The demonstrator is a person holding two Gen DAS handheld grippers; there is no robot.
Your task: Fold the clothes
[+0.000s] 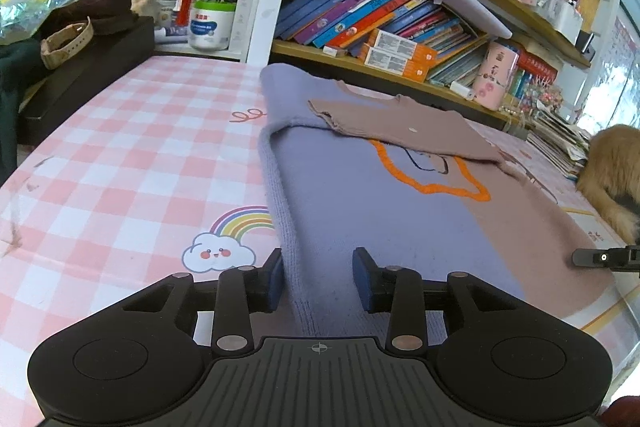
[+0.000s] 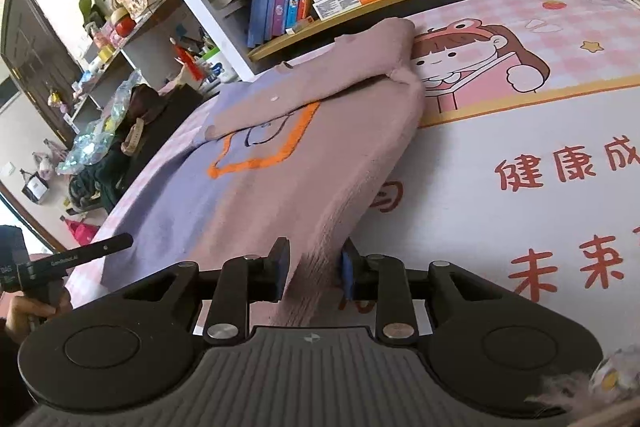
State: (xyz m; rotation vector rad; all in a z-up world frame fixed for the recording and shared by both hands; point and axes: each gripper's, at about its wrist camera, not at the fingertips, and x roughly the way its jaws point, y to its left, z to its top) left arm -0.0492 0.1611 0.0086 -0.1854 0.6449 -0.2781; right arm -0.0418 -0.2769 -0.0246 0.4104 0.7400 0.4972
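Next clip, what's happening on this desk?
A person is folding a lilac and dusty-pink sweater spread on a pink checked desk mat. Both sleeves already lie folded across its chest. The left hand-held gripper straddles the lilac hem edge, jaws open. The right hand-held gripper has the pink hem corner between its jaws, apparently lifted a little, though a firm pinch can't be confirmed.

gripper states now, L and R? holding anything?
Left gripper: open, straddling the near hem of the sweater, not clamped.
Right gripper: open, pads either side of the sweater's bunched hem; a real grip cannot be told.
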